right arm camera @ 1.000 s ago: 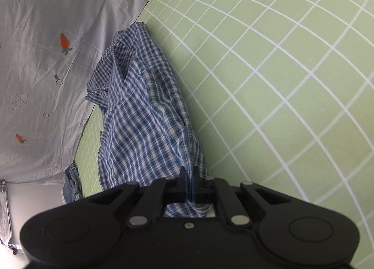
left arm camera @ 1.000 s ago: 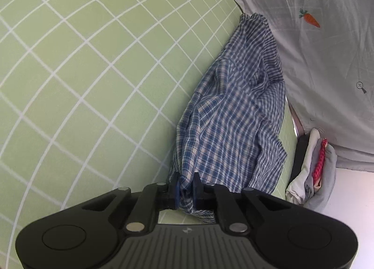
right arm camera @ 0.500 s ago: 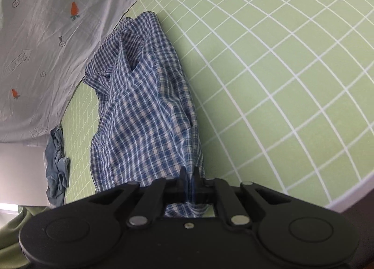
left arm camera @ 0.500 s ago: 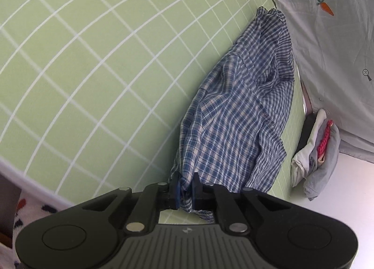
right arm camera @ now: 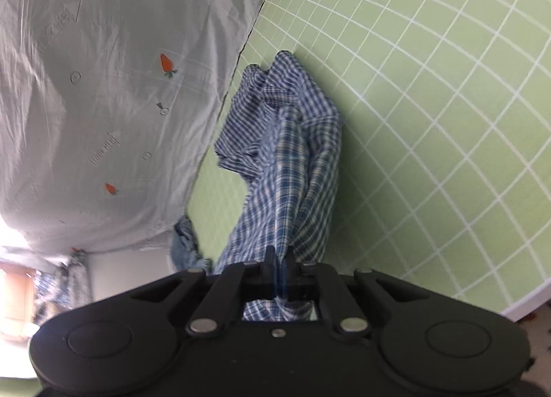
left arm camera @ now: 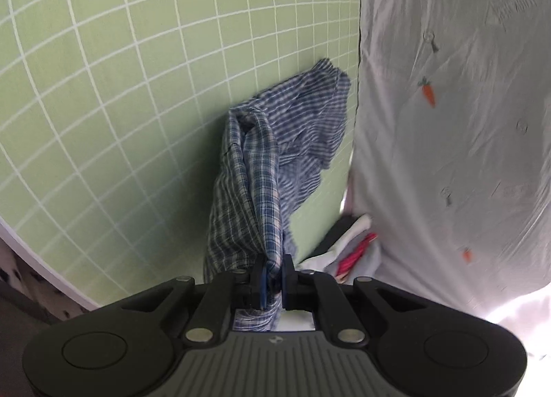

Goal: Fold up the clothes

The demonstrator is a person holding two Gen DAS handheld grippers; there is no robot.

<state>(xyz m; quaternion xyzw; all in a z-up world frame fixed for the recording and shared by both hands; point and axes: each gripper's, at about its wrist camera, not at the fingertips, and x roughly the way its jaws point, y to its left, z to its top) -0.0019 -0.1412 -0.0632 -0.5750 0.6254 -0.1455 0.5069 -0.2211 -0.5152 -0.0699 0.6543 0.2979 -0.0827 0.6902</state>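
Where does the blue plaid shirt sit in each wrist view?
Left wrist: blue plaid shirt centre frame, running from the gripper up toward the sheet edge.
Right wrist: shirt centre, slightly left of the green mat.
Shared landmark: grey carrot-print sheet, right in the left view, left in the right view.

Soft, even daylight fills both wrist views, and the green grid mat (left arm camera: 120, 104) is brightly and flatly lit with only a faint shadow beside the checked shirt (left arm camera: 275, 155). Off the mat's edge, a blown-out white glare sits at the lower right of the left view and at the far left of the right view. Motion blur smears the pale carrot-print sheet (left arm camera: 447, 121) and the shirt's far folds. Fisheye distortion bows the mat's grid lines (right arm camera: 447, 121), and dark vignetting clips the corners.
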